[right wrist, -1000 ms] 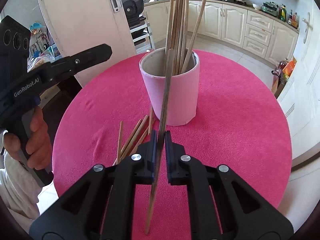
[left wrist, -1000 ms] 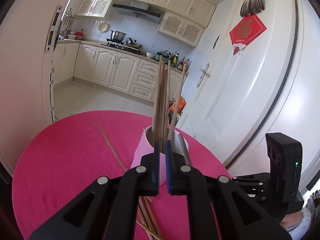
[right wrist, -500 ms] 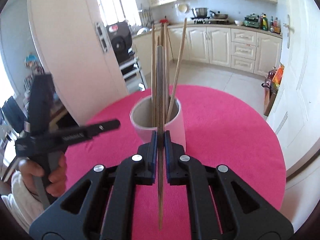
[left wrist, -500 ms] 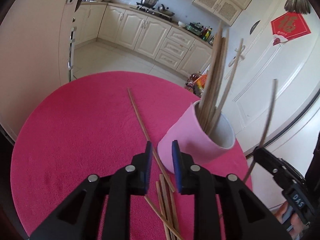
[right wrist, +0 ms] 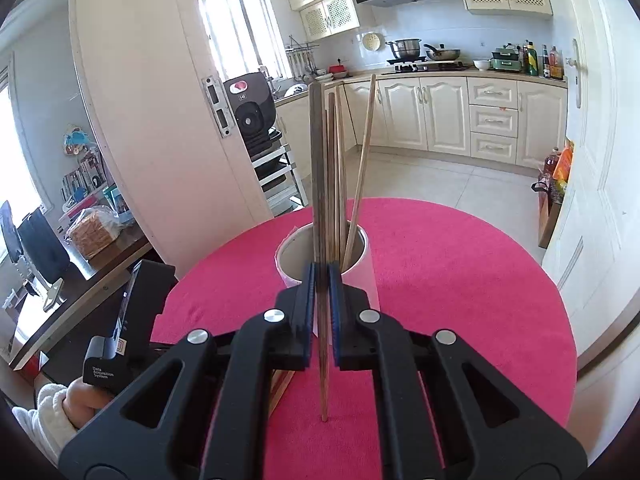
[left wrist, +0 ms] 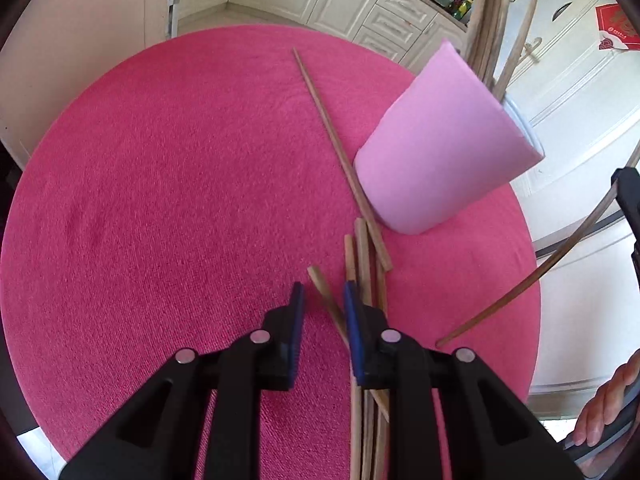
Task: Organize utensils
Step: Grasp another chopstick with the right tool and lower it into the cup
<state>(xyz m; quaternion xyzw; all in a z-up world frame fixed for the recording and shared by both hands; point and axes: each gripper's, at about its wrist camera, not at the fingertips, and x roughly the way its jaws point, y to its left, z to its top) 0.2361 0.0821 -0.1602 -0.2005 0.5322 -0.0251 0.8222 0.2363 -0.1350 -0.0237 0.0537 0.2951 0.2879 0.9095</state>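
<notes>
Bare pink tablecloth (left wrist: 160, 200) left of chopsticks (left wrist: 362, 256)

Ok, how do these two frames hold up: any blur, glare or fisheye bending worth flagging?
Left wrist view: sharp on the pink tablecloth and loose chopsticks; the pink cup looks tilted, which is lens bending. Right wrist view: the window is blown out, the door edge bows, and the chopstick in the right tool stays crisp.
</notes>
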